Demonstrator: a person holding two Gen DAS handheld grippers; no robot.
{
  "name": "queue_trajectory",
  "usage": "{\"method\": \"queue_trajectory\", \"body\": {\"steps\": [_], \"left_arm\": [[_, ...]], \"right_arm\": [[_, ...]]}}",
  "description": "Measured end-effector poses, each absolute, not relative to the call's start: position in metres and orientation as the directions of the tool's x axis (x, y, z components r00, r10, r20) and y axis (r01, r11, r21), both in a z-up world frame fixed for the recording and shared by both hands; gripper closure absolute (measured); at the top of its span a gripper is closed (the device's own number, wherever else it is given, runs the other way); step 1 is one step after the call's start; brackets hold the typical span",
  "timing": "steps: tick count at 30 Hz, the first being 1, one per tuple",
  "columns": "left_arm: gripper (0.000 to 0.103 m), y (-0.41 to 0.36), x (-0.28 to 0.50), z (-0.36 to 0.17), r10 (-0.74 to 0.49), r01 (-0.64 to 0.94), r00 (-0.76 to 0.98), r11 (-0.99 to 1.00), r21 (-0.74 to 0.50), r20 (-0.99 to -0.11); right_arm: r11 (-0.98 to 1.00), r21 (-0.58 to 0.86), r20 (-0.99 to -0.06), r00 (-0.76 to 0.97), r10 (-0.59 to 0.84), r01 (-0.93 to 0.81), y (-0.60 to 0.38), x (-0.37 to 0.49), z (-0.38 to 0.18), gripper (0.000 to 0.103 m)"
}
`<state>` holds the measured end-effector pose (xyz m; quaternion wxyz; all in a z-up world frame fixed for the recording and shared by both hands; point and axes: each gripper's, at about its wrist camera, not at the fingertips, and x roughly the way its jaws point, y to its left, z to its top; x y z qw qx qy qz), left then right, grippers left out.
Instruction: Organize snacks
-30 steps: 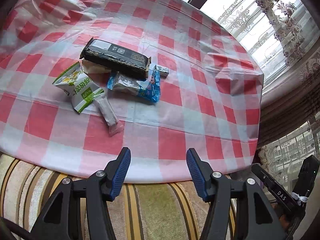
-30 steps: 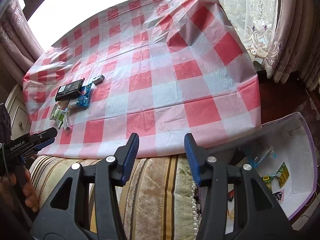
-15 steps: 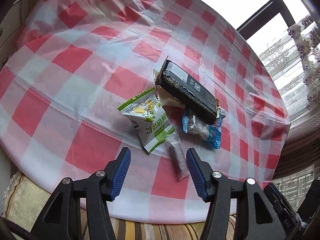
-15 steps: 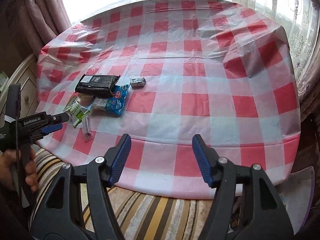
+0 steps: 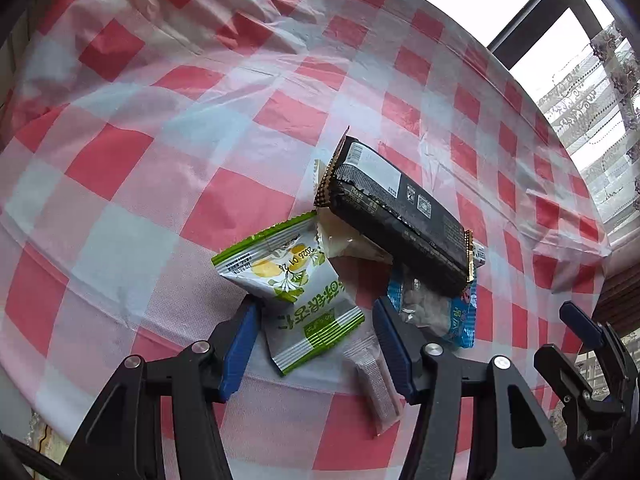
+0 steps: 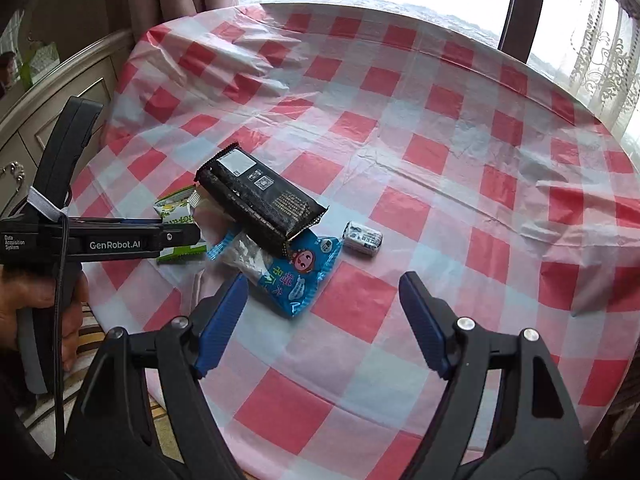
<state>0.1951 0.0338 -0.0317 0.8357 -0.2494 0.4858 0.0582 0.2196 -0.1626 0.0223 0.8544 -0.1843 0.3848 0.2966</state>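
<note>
Snack pile on the checked surface (image 5: 168, 184); landmark: the black pack (image 5: 400, 210).

Left wrist view: left gripper (image 5: 312, 344) parted, nothing pinched, held low over the green pack (image 5: 292, 292), which lies just left of and below the black pack. One end of the black pack rests on a cream wrapper (image 5: 348, 240), the other on the blue pack (image 5: 436, 312). A clear sachet (image 5: 376, 384) lies below the black pack, near the surface edge, by the right finger. Only here: the sachet, the cream wrapper in full, and the tip of the right gripper at the far right edge.

Right wrist view: right gripper (image 6: 320, 320) is opening, jaws wide, nothing between them, hanging just in front of the blue pack (image 6: 296, 276). Only here: a small white candy (image 6: 363, 238) just right of the black pack (image 6: 260, 196), a hand (image 6: 48, 308) holding the left gripper's handle, and a cabinet (image 6: 60, 96) beyond the surface. The left gripper covers most of the green pack (image 6: 176, 210).
</note>
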Motion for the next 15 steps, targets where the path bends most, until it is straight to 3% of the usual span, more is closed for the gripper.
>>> {"method": "queue_trajectory", "body": {"steps": [6, 11, 15], "left_arm": [[0.050, 0.037, 0.201, -0.033, -0.114, -0.318, 0.524, 0.893, -0.318, -0.844], [0.070, 0.047, 0.203, -0.034, -0.103, -0.319, 0.534, 0.895, -0.312, -0.839], [0.075, 0.055, 0.203, -0.035, -0.120, -0.321, 0.542, 0.885, -0.337, -0.831]], "right_arm": [[0.670, -0.097, -0.780, 0.474, 0.408, -0.736, -0.127, 0.246, 0.010, 0.022], [0.630, -0.075, -0.808, 0.418, 0.415, -0.773, -0.104, 0.270, -0.004, 0.022], [0.622, -0.065, -0.826, 0.392, 0.406, -0.780, -0.091, 0.285, -0.014, 0.022]]}}
